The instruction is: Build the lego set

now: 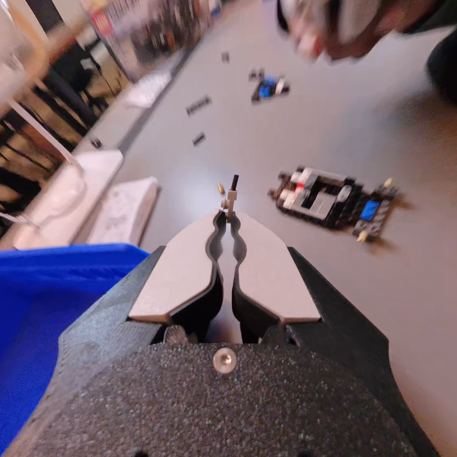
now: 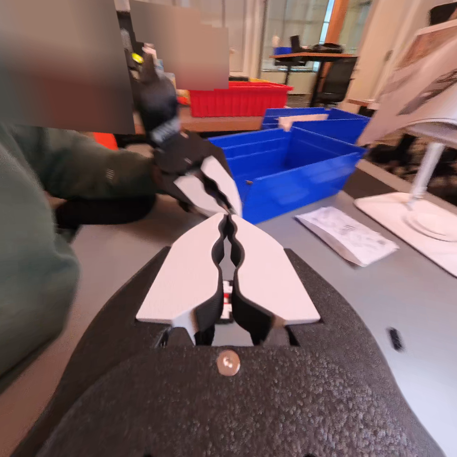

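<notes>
My left gripper (image 1: 228, 218) is shut on a small grey brick part (image 1: 231, 201) with a black pin (image 1: 234, 181) sticking out of its far end, held above the grey table (image 1: 321, 296). A tiny gold piece (image 1: 220, 188) shows just beside it. A black, grey and white brick assembly (image 1: 329, 200) with a blue piece lies on the table to the right. My right gripper (image 2: 227, 218) is shut, its tips meeting just in front of the left gripper (image 2: 217, 195). Part of the brick assembly (image 2: 227, 301) shows below, between its fingers.
A blue divided bin (image 2: 296, 173) stands behind the grippers and also shows in the left wrist view (image 1: 49, 296). A folded paper sheet (image 2: 346, 235) and a white lamp base (image 2: 420, 217) lie to the right. A smaller brick assembly (image 1: 269, 86) and loose dark parts (image 1: 199, 106) lie farther off. A red bin (image 2: 237, 101) is behind. Some 11 cm of space lies between my two pairs of fingers.
</notes>
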A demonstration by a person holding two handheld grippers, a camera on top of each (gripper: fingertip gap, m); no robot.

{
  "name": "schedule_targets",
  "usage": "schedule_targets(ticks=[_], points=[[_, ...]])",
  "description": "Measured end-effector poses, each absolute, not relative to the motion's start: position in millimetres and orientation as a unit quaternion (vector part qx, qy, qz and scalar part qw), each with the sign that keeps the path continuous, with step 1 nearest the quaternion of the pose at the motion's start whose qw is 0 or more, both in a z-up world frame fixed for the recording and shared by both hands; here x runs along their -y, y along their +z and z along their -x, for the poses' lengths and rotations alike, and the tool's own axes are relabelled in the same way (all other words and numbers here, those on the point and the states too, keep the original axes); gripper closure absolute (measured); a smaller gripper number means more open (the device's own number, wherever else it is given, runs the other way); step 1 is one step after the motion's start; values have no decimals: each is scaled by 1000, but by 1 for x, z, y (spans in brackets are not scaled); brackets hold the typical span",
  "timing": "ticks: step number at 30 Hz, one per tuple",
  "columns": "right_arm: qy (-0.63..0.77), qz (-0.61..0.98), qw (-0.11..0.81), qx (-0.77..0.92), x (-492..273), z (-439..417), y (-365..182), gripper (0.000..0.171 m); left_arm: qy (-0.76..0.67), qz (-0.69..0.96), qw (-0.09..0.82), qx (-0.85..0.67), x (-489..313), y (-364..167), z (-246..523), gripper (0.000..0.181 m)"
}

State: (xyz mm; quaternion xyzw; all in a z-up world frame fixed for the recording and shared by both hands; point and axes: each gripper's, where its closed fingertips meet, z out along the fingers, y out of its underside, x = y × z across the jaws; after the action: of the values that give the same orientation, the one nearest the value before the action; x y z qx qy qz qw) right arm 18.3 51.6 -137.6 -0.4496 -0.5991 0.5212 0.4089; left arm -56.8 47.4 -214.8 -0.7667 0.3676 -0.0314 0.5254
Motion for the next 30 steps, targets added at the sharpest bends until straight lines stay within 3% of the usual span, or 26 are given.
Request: schedule_targets(ticks=[5,7,8,11,14,22,24,27,30], points=[[476,457,412,628,-47,3,-167,171,22,714,553,-430,-46,-194,16,176],[470,433,402,656,-34,7,-169,149,18,718,544,-433,-45,-202,18,176],[460,432,397,667,-31,8,-173,148,15,720,542,-433,-44,-204,19,176],[434,425,410,680,-28,10,-179,151,14,718,539,-440,-41,-205,17,176],[394,411,430,701,-25,12,-183,171,3,719,531,-447,-38,-208,11,176],[390,392,446,704,-22,7,-174,171,-78,731,531,-422,-32,-203,10,176],[382,391,437,714,-20,7,-179,159,-77,730,529,-426,-31,-205,8,176],[369,388,435,724,-20,7,-185,154,-77,729,530,-425,-31,-204,8,176],[358,388,444,724,-21,8,-184,165,-82,730,527,-428,-30,-205,8,176]])
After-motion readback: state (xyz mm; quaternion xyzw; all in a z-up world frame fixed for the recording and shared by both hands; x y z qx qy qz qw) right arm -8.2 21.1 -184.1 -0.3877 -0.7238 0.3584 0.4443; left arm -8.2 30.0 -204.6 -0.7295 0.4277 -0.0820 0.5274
